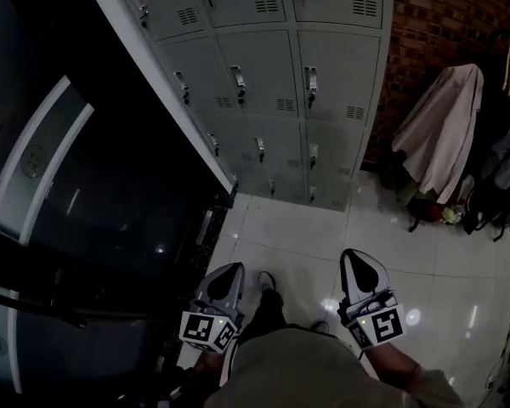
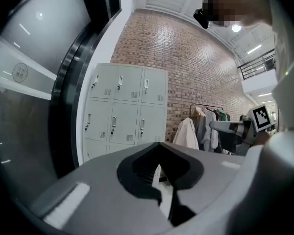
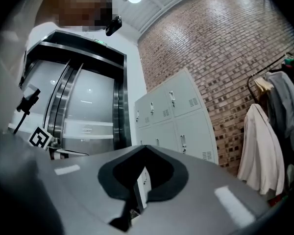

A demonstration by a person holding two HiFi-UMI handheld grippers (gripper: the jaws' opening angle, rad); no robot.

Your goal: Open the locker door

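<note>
Lockers stand ahead of us, every door shut, contents unseen. Well short of them, our left tool and right tool are both pinched closed on nothing.

We've got a red brick wall on the right, a cream coat hanging in front of it next to darker clothes, glossy white floor tiles, and dark glass doors on the left.
</note>
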